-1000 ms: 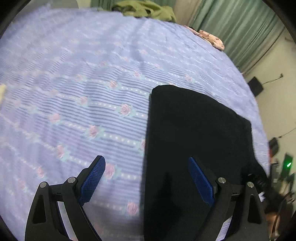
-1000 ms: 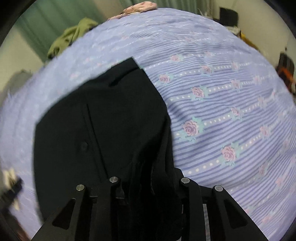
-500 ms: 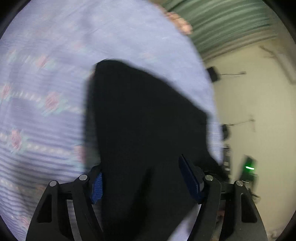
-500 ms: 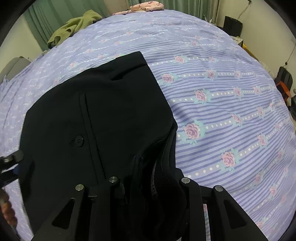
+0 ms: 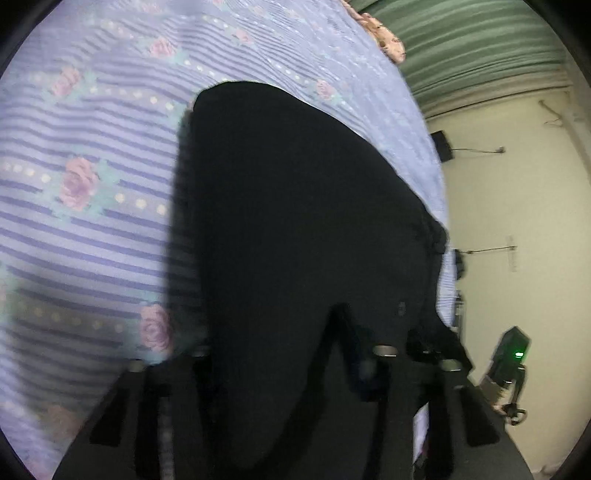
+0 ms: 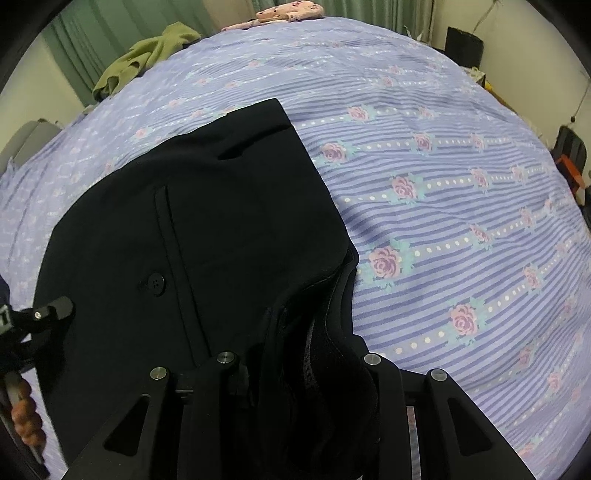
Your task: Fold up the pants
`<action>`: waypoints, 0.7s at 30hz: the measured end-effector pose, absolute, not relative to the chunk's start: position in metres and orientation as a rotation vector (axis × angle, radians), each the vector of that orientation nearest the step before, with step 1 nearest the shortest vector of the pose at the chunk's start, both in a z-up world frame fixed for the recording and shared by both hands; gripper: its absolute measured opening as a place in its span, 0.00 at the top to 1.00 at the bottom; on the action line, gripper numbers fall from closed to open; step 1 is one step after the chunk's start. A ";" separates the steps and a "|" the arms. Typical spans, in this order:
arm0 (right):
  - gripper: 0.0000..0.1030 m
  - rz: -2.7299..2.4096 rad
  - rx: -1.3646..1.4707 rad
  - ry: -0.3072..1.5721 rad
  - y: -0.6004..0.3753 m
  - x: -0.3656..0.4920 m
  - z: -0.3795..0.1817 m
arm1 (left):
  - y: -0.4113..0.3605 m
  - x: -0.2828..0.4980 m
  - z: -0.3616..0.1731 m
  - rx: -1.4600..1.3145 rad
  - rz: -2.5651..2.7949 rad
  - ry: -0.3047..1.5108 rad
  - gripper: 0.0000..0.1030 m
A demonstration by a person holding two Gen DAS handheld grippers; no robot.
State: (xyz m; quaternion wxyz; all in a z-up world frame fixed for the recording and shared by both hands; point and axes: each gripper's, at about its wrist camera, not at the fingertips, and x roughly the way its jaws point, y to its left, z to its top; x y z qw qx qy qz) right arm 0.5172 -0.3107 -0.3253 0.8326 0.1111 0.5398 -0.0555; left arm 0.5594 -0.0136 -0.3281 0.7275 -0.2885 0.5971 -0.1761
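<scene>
Black pants (image 6: 207, 229) lie folded on a purple flowered bedsheet (image 6: 461, 166); a back pocket with a button faces up. My right gripper (image 6: 299, 369) is shut on the bunched waistband at the near right corner. In the left wrist view the pants (image 5: 295, 206) fill the middle. My left gripper (image 5: 291, 365) has closed in on the near edge of the cloth, which drapes between its fingers and hides the pads. The left gripper also shows at the left edge of the right wrist view (image 6: 40, 317).
A green garment (image 6: 147, 55) and a pink patterned cloth (image 6: 288, 11) lie at the far edge of the bed. Green curtains hang behind. A device with a green light (image 5: 513, 354) stands past the bed's right side.
My left gripper moved right from the bare sheet onto the pants' near edge and its fingers narrowed around the cloth. The right gripper kept its hold and lifted slightly.
</scene>
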 end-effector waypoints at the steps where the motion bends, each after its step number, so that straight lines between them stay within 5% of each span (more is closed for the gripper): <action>1: 0.70 -0.116 0.245 1.145 -0.312 0.517 -0.324 | -0.015 0.557 -0.321 -0.624 -0.381 1.309 0.73; 5: 0.73 -0.107 0.284 1.137 -0.315 0.513 -0.314 | -0.026 0.550 -0.292 -0.504 -0.346 1.258 0.85; 14: 0.76 -0.051 0.207 1.042 -0.298 0.483 -0.252 | -0.068 0.512 -0.217 -0.134 -0.349 1.126 0.86; 21: 0.76 -0.034 0.137 0.943 -0.287 0.432 -0.185 | -0.064 0.470 -0.154 -0.159 -0.381 1.065 0.86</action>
